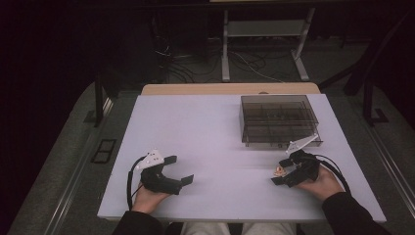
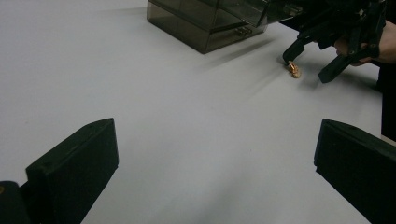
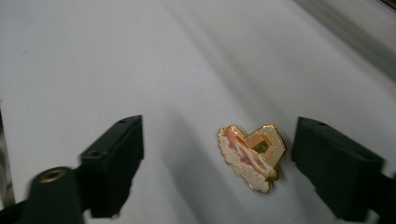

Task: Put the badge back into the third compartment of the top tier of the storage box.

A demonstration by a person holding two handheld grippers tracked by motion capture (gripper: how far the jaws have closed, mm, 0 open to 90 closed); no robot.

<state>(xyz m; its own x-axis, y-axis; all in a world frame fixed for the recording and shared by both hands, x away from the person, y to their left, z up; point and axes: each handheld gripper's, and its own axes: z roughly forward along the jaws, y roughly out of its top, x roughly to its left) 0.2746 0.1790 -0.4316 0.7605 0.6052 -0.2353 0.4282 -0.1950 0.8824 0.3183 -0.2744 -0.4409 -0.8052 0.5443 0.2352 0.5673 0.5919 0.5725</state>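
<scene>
A small pink-and-gold pin [image 1: 279,171] lies flat on the white table [image 1: 205,132] at the front right. My right gripper [image 1: 281,172] is held low around it, jaws apart. In the right gripper view the pin [image 3: 252,156] sits between the two pads, close to the right-hand pad [image 3: 334,163] with a thin gap, and far from the other. My right gripper [image 2: 305,68] and the pin [image 2: 293,70] also appear at the far right of the left gripper view. My left gripper [image 1: 181,169] rests at the front left, open wide with nothing between its jaws.
A smoky see-through box [image 1: 276,120] with inner compartments stands at the back right of the table, just beyond my right gripper; its near corner [image 2: 205,28] shows in the left gripper view. Bare white tabletop lies between the two hands. The floor beyond holds table legs and cables.
</scene>
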